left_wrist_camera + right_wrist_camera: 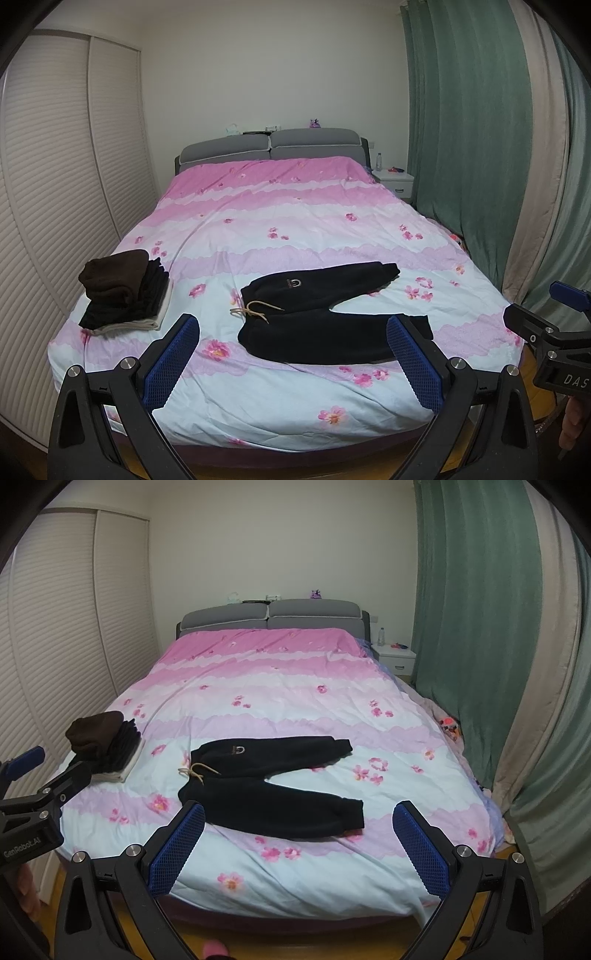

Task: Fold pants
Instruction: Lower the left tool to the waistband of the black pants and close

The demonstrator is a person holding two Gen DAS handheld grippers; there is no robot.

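Dark navy pants (pixel 325 314) lie spread flat on the bed, waistband with a tan drawstring (pixel 255 310) to the left, both legs pointing right and splayed apart. They also show in the right wrist view (pixel 266 786). My left gripper (pixel 293 362) is open and empty, held before the foot of the bed, short of the pants. My right gripper (pixel 299 843) is open and empty, also short of the pants. Each gripper shows at the edge of the other's view.
A stack of folded dark clothes (pixel 122 291) sits on the bed's left side over the pink floral duvet (pixel 280 206). A slatted wardrobe (pixel 48 166) stands at the left, green curtains (pixel 472 129) at the right, and a white nightstand (pixel 393 181) with a bottle beside the headboard.
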